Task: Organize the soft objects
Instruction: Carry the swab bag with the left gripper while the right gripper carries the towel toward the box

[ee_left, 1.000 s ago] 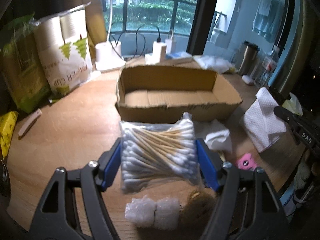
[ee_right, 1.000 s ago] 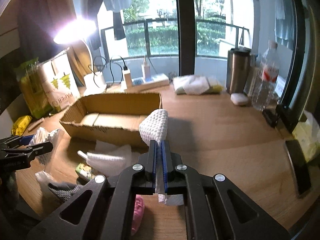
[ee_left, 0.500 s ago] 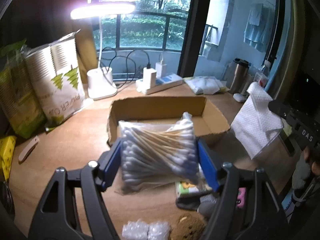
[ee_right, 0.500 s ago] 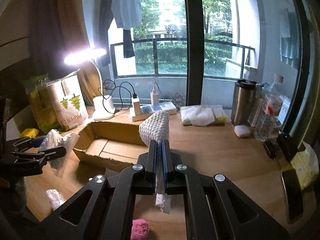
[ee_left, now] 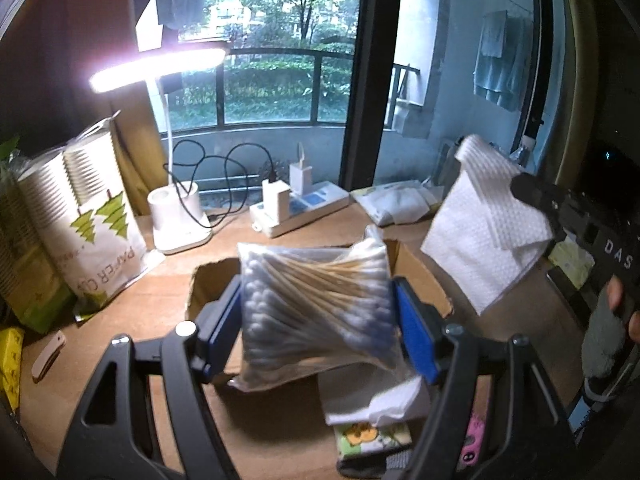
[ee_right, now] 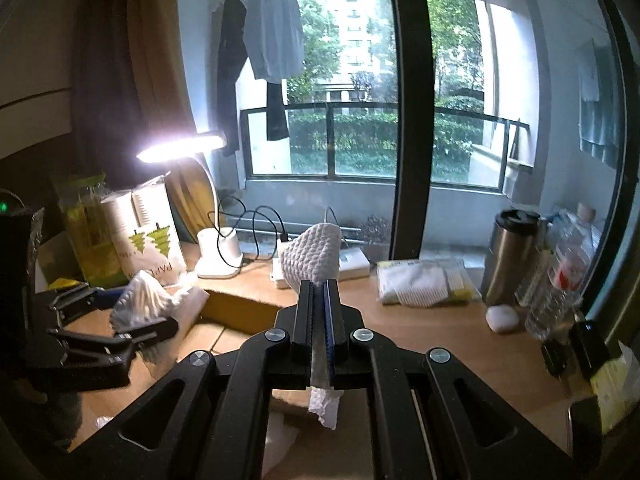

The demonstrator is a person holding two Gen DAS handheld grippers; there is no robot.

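Left hand-held gripper (ee_left: 316,320): clamped across a clear bag of cotton swabs (ee_left: 316,304), a blue pad pressing each end, held in the air above the cardboard box (ee_left: 420,276) on the counter (ee_left: 132,320).
Right hand-held gripper (ee_right: 318,320): jaws together, pinching a white paper towel (ee_right: 312,252) that sticks up past the tips and hangs out below.
Handling, swabs: I'd judge the bag light and slippery, its film crinkly; squeezing the sticks endwise looks firm enough.
Handling, towel: limp and feather-light, it droops and could tear, so grip a folded edge.
Left on the counter: a tissue pack (ee_left: 372,436) and something pink (ee_left: 472,440).
Writing: "PAPER CUP" on the cup sleeve (ee_left: 88,232); "DAS" on the right tool's body.
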